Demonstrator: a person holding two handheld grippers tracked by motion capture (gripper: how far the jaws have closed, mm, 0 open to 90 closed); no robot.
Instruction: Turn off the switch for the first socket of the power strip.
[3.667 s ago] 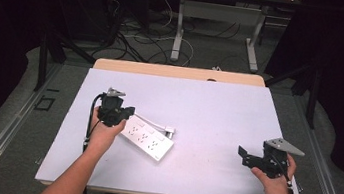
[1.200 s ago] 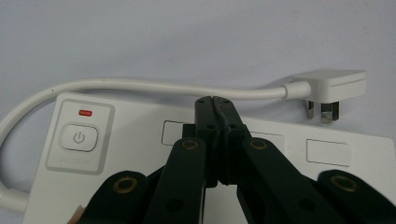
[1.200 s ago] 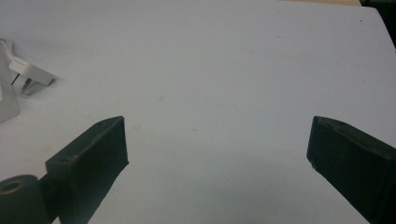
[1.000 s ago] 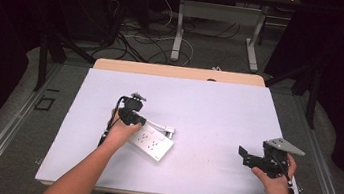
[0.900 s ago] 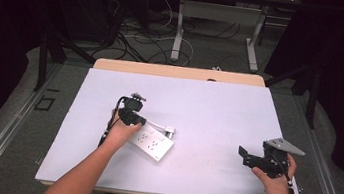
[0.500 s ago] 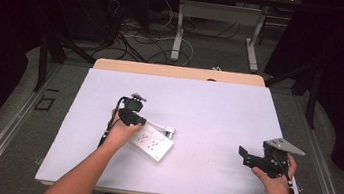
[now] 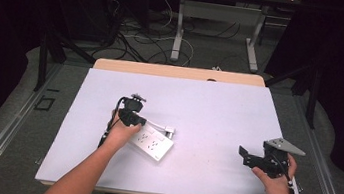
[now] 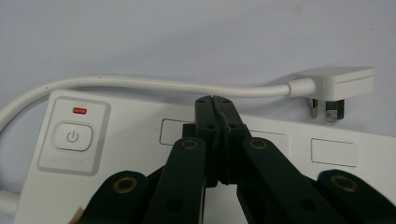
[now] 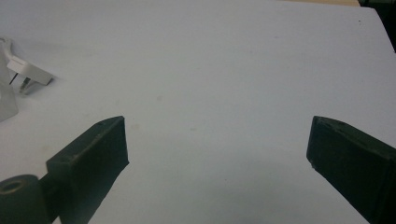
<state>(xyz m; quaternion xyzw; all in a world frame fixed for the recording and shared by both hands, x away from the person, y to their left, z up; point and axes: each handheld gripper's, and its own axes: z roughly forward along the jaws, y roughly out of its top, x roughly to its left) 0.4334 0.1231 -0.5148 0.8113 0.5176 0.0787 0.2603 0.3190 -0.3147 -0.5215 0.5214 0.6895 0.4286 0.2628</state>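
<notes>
1. Power strip (image 7: 151,143), white, lies left of centre on the counter (image 7: 219,108); we see its power button (image 8: 73,136) with a red light above it.
2. Its white cable (image 8: 154,85) curves along the far side to the plug (image 8: 337,87), which lies on the counter just beside the strip.
3. Our left tongs (image 8: 215,100) are pressed together, tips over the strip's face near its far edge.
4. Our right tongs (image 9: 217,140) are spread wide apart over bare counter at the near right, holding nothing.

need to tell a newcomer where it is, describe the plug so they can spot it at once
On the white table, find the white rectangular plastic power strip near the left claw. Along its far edge, a white cable ends in the flat white plug, the only part with bare metal prongs.
</notes>
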